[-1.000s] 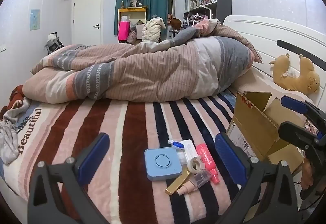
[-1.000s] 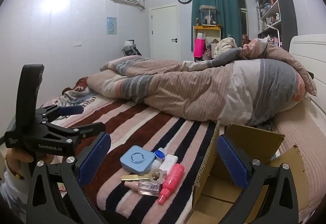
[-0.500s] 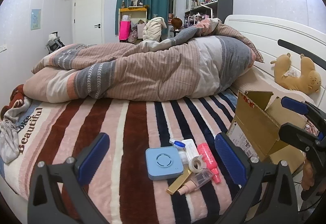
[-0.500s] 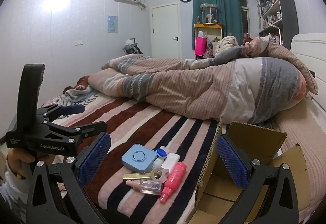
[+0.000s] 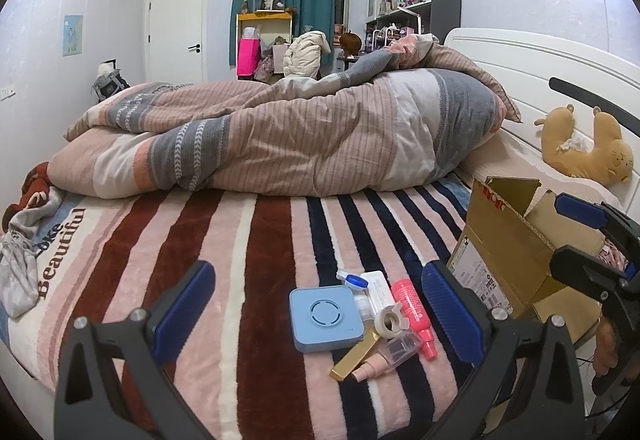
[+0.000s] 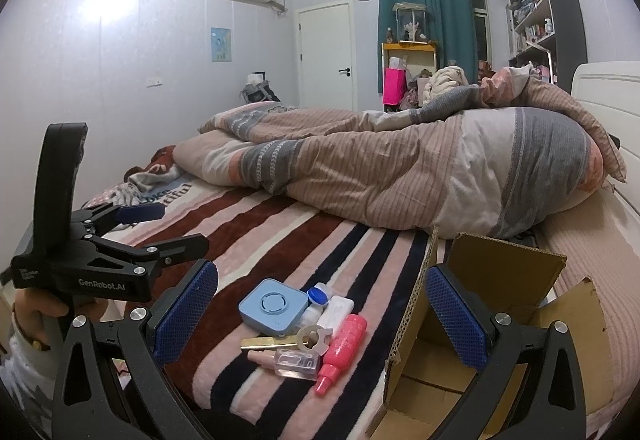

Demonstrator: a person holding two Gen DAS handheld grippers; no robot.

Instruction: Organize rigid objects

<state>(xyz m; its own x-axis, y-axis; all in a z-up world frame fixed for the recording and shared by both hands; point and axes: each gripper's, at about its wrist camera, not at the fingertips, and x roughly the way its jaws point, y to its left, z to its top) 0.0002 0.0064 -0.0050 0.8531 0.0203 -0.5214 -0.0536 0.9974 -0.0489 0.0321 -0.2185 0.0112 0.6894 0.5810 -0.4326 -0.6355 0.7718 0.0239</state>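
A small pile lies on the striped blanket: a blue square case (image 5: 326,318) (image 6: 274,306), a pink spray bottle (image 5: 412,306) (image 6: 342,348), a tape roll (image 5: 390,320) (image 6: 310,338), a gold tube (image 5: 356,354) (image 6: 270,341), a clear bottle (image 5: 396,350) (image 6: 296,360) and a white box (image 5: 378,288) (image 6: 336,312). An open cardboard box (image 5: 500,252) (image 6: 472,344) stands to their right. My left gripper (image 5: 318,310) is open and empty just above the pile. My right gripper (image 6: 322,314) is open and empty, between the pile and the box.
A rolled striped duvet (image 5: 280,143) lies across the bed behind the pile. A plush toy (image 5: 584,147) sits by the white headboard. Crumpled clothes (image 5: 20,240) lie at the bed's left edge. Shelves, a door and a curtain are far back.
Both views have shifted only slightly; the pile sits a touch further right in each. Both grippers stay open and nothing has been picked up.
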